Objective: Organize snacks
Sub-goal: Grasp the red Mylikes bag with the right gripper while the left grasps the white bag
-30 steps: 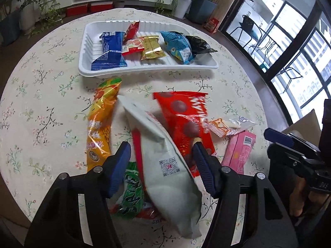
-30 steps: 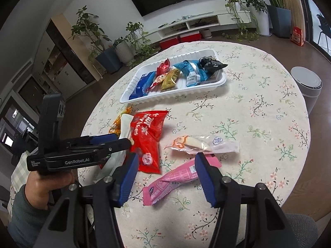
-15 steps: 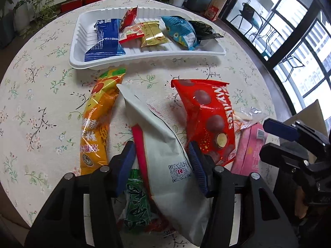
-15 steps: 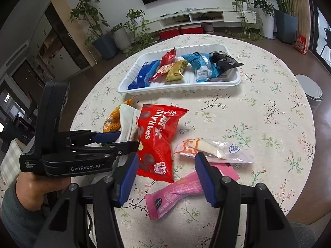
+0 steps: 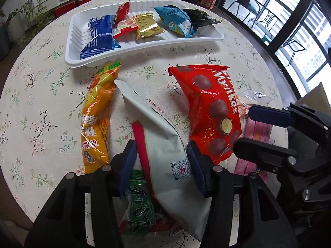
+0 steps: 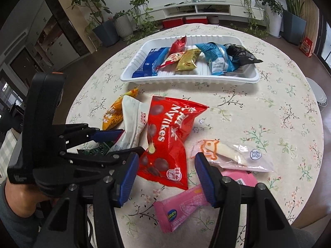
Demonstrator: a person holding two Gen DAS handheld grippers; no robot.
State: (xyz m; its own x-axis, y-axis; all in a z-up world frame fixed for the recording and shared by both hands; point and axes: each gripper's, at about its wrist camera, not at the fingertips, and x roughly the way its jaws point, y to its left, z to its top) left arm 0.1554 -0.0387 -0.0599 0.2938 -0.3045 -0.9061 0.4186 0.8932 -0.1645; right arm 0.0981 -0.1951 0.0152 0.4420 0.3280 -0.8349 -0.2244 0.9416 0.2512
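My left gripper (image 5: 161, 161) is shut on the white snack bag (image 5: 161, 132), one pad pressing each side of it near the QR code. In the right wrist view the left gripper (image 6: 122, 142) shows low at the left, on the white bag (image 6: 132, 119). A red Mylikes bag (image 6: 165, 128) lies beside the white bag. My right gripper (image 6: 165, 165) is open above the red bag's near end, touching nothing. A pink bar (image 6: 186, 204) and a clear packet with orange print (image 6: 227, 155) lie to its right. The white tray (image 6: 186, 80) behind holds several snacks.
An orange packet (image 5: 97, 115) lies left of the white bag, and a green packet (image 5: 138, 206) lies partly under it. The round table has a floral cloth (image 6: 269, 113), with its edge close behind both grippers. A hand and sleeve (image 6: 12, 202) hold the left gripper.
The left jaws have narrowed onto the white bag. The right gripper has moved left, from over the pink bar to over the red bag's near end.
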